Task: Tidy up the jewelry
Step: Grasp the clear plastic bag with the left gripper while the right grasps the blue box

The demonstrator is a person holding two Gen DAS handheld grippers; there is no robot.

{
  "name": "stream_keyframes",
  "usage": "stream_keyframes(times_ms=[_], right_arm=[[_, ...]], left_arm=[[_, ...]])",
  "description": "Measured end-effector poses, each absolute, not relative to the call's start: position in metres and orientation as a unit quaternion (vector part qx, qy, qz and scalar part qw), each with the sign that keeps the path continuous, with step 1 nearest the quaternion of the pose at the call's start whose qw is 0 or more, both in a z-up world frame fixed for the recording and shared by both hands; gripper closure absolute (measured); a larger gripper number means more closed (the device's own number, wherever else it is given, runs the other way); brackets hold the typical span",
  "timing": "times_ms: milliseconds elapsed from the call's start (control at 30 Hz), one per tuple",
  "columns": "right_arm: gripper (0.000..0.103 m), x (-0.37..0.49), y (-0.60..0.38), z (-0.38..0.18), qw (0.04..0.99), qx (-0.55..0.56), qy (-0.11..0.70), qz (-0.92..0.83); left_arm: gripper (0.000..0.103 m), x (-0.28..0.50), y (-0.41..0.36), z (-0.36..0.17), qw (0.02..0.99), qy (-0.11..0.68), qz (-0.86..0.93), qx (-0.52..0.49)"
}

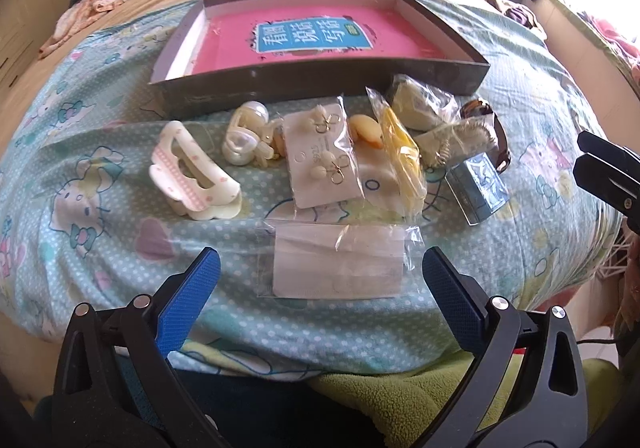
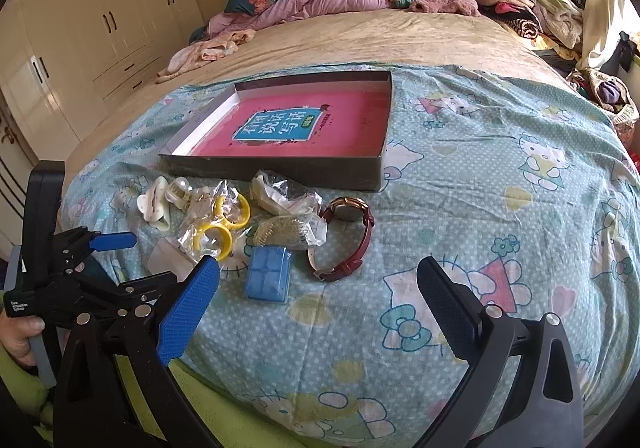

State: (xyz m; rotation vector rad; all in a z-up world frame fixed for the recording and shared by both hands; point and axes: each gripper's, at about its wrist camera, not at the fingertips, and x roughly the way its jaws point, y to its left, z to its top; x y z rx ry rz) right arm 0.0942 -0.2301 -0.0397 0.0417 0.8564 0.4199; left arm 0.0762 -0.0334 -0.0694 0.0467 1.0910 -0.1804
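Jaws wide on both, nothing held: left gripper (image 1: pixel 320 284) poised over a flat clear packet (image 1: pixel 338 262), right gripper (image 2: pixel 318 288) low over bare bedspread (image 2: pixel 500 176). Just beyond, everything loose: hair claw (image 1: pixel 194 172), earring card (image 1: pixel 322 156), yellow bangles (image 2: pixel 224 226), blue case (image 2: pixel 268 274), watch (image 2: pixel 346 232). Farther back, box lid (image 2: pixel 280 166) with only a pink book (image 2: pixel 296 126) inside. Sorting apparently not begun.

Left claw (image 1: pixel 320 276): jaws spread wide, blue pads facing each other, nothing between them; hovers low, pointing forward.
Right claw (image 2: pixel 318 284): jaws spread wide, empty, tilted down and forward.
Left hand (image 2: pixel 20 340): wraps the left claw's handle, fingers curled around the grey trigger.
Right hand: out of view.
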Motion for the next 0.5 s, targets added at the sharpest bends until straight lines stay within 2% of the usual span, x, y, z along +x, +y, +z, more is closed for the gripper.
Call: stream_keyframes(times_ms=[167,267,367,433,500], right_arm=[[0.004,0.097,-0.221,-0.056,0.87,0.02,0.441,0.219],[0.005,0.098,-0.212,-0.063,0.859,0.018,0.455,0.233],[0.019,0.101,-0.204,-0.069,0.847,0.022,0.47,0.249],[0.027,0.103,-0.198,-0.073,0.838,0.025,0.48,0.258],[0.035,0.106,-0.194,-0.078,0.83,0.03,0.49,0.264]], left_arm=[[0.009,0.08,-0.041,-0.078,0.845,0.523,-0.1,0.038],[0.018,0.084,-0.043,-0.084,0.84,0.53,-0.111,0.04],[0.027,0.087,-0.045,-0.088,0.835,0.535,-0.118,0.039],[0.038,0.087,-0.043,-0.086,0.838,0.53,-0.123,0.036],[0.045,0.087,-0.04,-0.084,0.84,0.526,-0.126,0.031]])
